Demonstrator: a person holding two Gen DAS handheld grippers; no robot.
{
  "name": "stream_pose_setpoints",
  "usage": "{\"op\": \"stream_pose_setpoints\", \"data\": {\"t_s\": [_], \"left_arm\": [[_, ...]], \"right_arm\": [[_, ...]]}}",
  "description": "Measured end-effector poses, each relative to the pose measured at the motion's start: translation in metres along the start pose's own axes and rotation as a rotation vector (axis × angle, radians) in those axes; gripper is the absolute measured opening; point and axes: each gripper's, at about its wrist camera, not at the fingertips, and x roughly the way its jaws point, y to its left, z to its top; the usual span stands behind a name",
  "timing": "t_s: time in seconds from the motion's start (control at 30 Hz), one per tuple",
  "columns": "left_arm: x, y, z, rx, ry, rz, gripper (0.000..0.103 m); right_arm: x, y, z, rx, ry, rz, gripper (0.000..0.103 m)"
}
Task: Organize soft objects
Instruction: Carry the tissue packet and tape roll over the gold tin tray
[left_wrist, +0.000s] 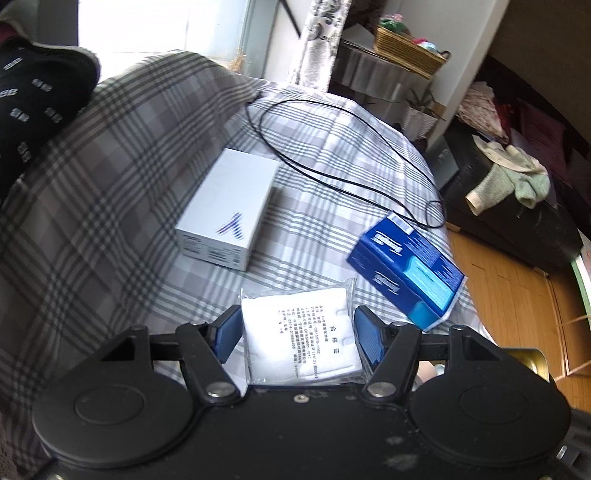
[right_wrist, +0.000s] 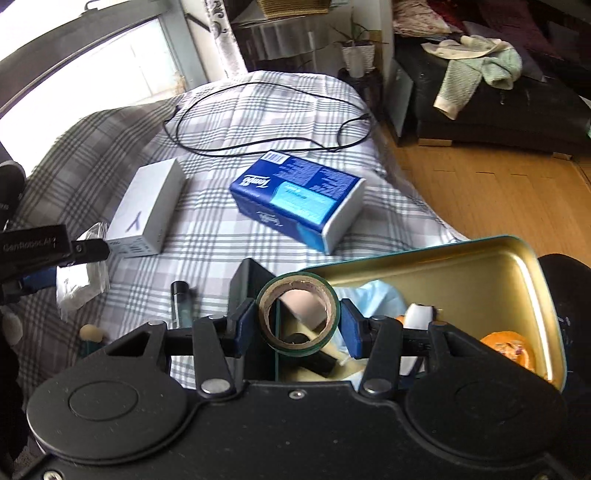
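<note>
left claw (left_wrist: 295, 334): grips bagged cloth (left_wrist: 301, 332) | right claw (right_wrist: 298, 325): grips tape roll (right_wrist: 297, 314) | tin (right_wrist: 480, 266): assorted items

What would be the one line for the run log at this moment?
left gripper: shut on white packet | right gripper: shut on tape roll | tin: open

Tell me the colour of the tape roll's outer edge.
Green, over a brown cardboard core; the tape roll shows best in the right wrist view.
</note>
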Motion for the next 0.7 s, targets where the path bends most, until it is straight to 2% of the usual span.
{"op": "stream_pose_setpoints", "data": {"t_s": [0.33,0.57,0.7], "left_arm": [[0.002,-0.061,-0.024,0.134,0.062,-0.103,0.063],[-0.001,-0.106,-0.054,0.24,0.123,-0.176,0.063],[0.0,-0.129,-0.066,0.285,0.148,-0.176,0.063]], "right_arm": [[-0.011,-0.066,0.023,0.139,0.084,-0.167,0.048],[-0.009,-0.106,0.036,0.227,0.185,-0.148,0.048],[-0.008,-0.119,0.047,0.223,0.178,-0.155,0.048]]}}
